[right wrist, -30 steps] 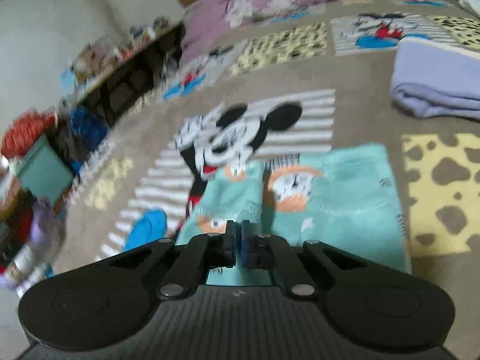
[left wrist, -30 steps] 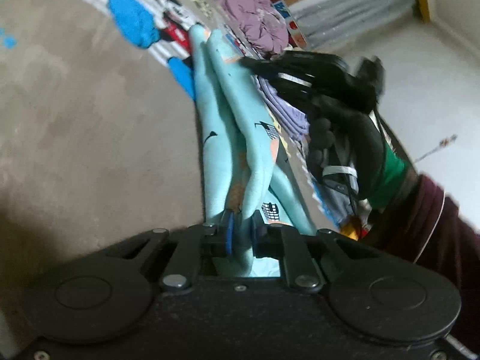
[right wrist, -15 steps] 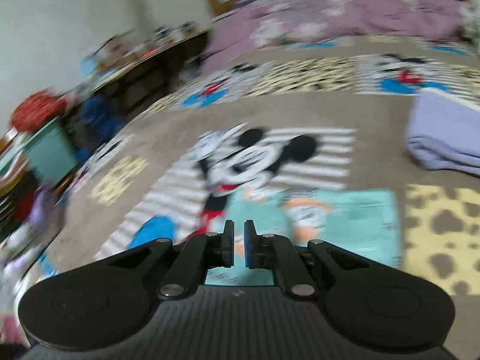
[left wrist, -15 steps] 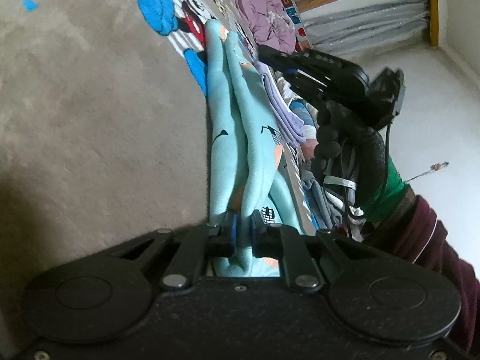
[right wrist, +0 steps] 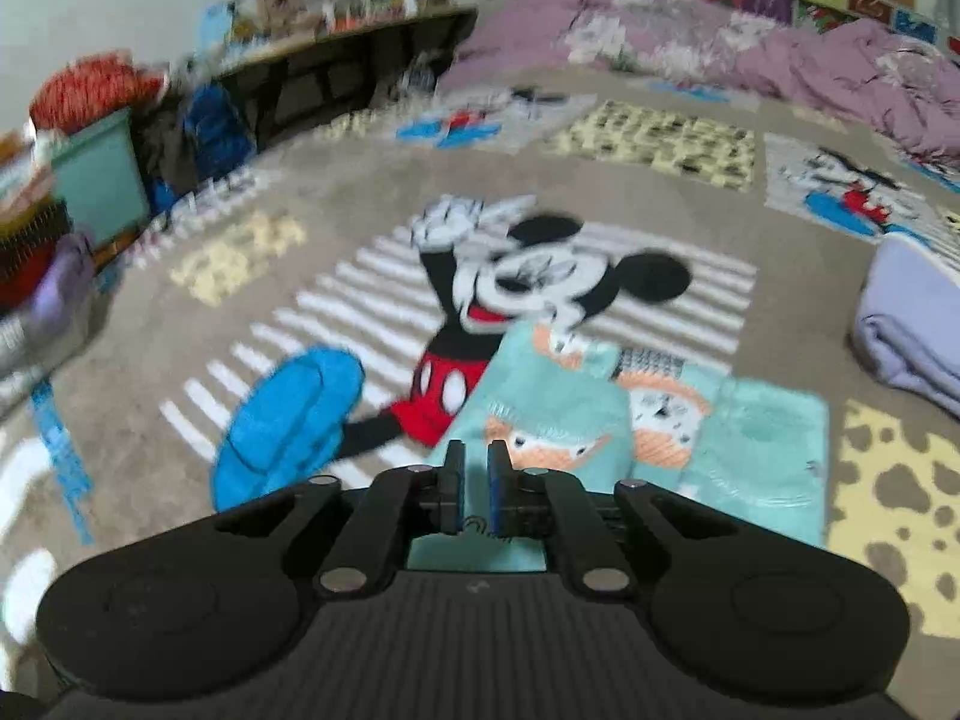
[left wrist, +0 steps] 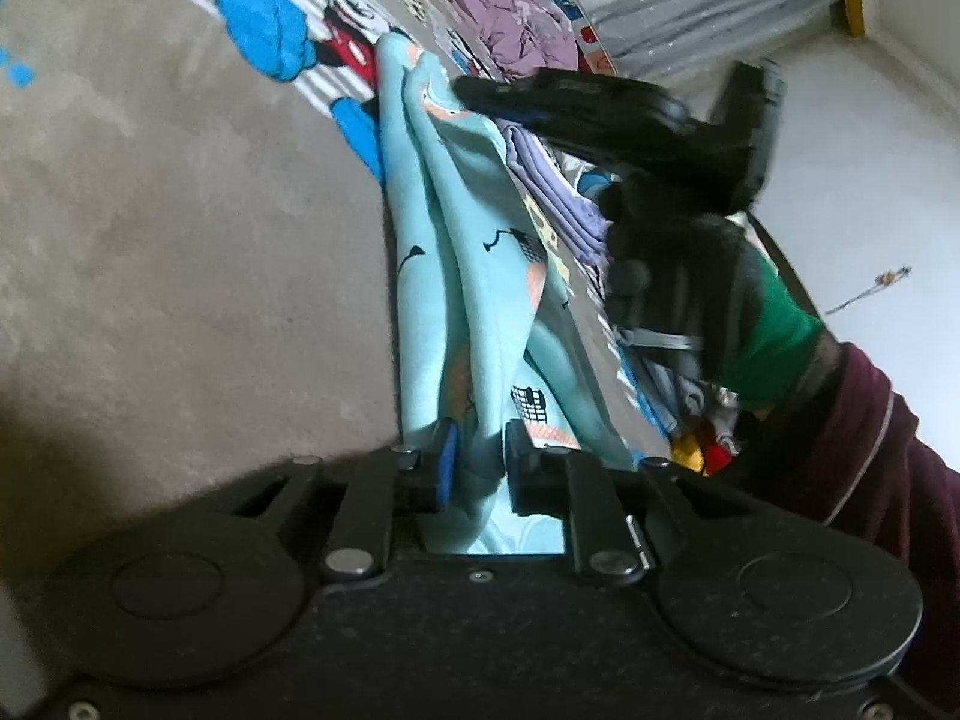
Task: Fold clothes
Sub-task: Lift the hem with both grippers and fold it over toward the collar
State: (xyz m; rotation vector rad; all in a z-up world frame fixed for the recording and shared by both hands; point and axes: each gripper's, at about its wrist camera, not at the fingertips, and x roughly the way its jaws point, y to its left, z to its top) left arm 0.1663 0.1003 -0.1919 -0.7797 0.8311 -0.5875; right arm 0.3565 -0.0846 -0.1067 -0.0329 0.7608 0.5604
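Fingers (left wrist: 445, 461) of the left gripper (left wrist: 477, 459) are closed on a bunched fold of the turquoise garment (left wrist: 456, 276), which is stretched over the Mickey Mouse rug (right wrist: 528, 282). A narrow gap with nothing gripped is seen at the right gripper (right wrist: 474, 486), held over the garment's far edge beside a folded lavender cloth (right wrist: 912, 318).

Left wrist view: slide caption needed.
Left gripper pinches the folded teal garment while the right gripper reaches its far end.
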